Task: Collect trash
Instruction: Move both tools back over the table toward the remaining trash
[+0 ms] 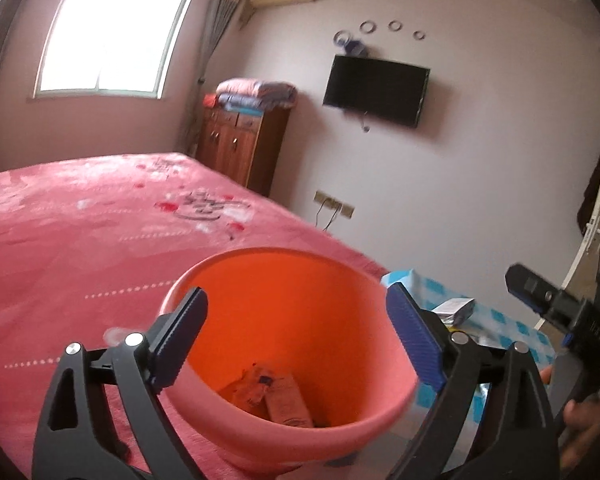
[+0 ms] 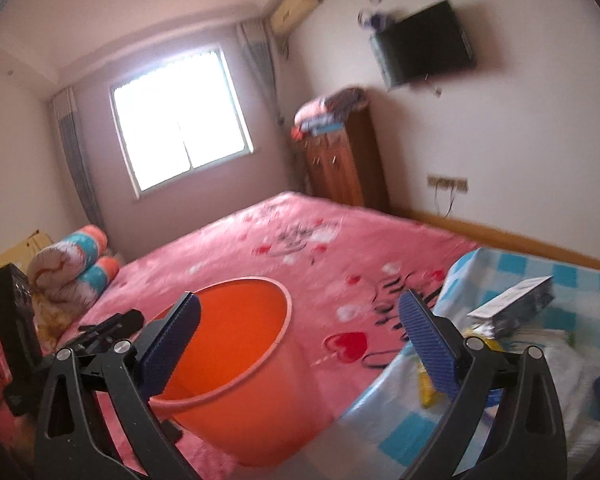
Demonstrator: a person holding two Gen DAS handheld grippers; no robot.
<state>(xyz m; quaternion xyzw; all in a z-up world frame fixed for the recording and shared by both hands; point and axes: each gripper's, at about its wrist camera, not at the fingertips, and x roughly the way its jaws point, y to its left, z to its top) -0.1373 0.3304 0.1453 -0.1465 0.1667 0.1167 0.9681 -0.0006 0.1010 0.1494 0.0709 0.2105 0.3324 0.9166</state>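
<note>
The orange bin point(image 1: 288, 360) is stood upright on the bed point(image 1: 80, 240), mouth up; both the left gripper point(image 1: 296, 340) and the right gripper point(image 2: 300, 344) are held wide, empty.

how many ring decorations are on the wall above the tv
4 show in the left wrist view: one just above the TV, then three to its right. Blur may hide others.

The right gripper point(image 2: 300, 344) is hanging wide open over a pink bed point(image 2: 260, 240), an orange bucket point(image 2: 236, 380) sitting just beside its left finger.
</note>
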